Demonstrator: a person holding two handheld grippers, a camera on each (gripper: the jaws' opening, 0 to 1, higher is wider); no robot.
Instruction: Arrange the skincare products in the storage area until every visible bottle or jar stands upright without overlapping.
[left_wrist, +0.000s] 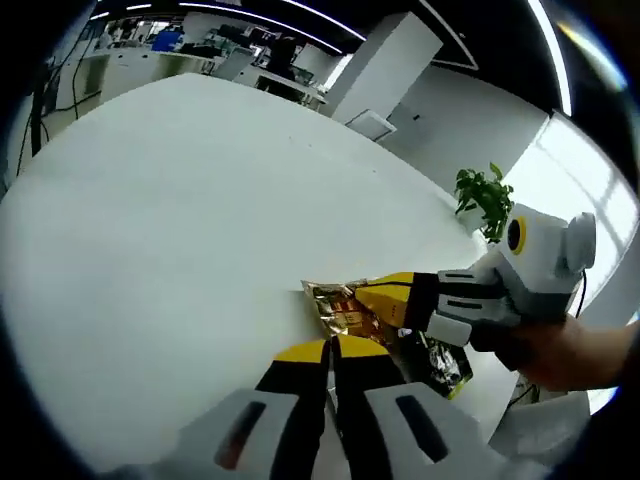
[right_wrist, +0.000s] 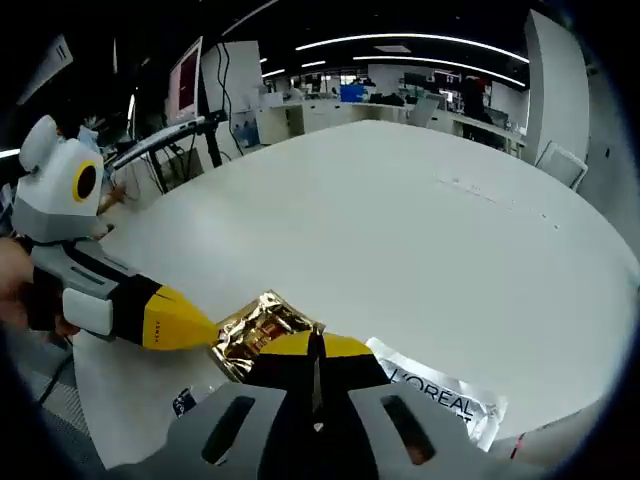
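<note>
Item, left gripper view: a large white table (left_wrist: 180, 220), bare across its left and far stretch; near the right edge lies a gold foil sachet (left_wrist: 345, 305), crinkled and flat, with a darker printed sachet (left_wrist: 440, 362) just beside it on the right. Left gripper (left_wrist: 330, 350), rising from the near edge, jaws drawn together with yellow tips pinching the near edge of the gold foil sachet. Right gripper (left_wrist: 400, 290), entering from the right, tips pressed onto the same sachet's right side; a person's hand (left_wrist: 560, 350) behind it; a potted plant (left_wrist: 485, 200) further right. Item, right gripper view: left gripper (right_wrist: 205, 328) comes in from the left, its yellow tip against the gold foil sachet (right_wrist: 255, 330); right gripper (right_wrist: 315, 345) clamped on the sachet's right edge, no gap visible between the jaws. To the right, a silver sachet (right_wrist: 440, 395) marked L'OREAL lies flat, touching the gripper's side. Handling, by judgement: sachets are light, thin, limp and slippery, prone to creasing or tearing if both grippers pull apart; best taken by a sealed edge. No bottle or jar seen here, and flat sachets are unlikely to stand upright
</note>
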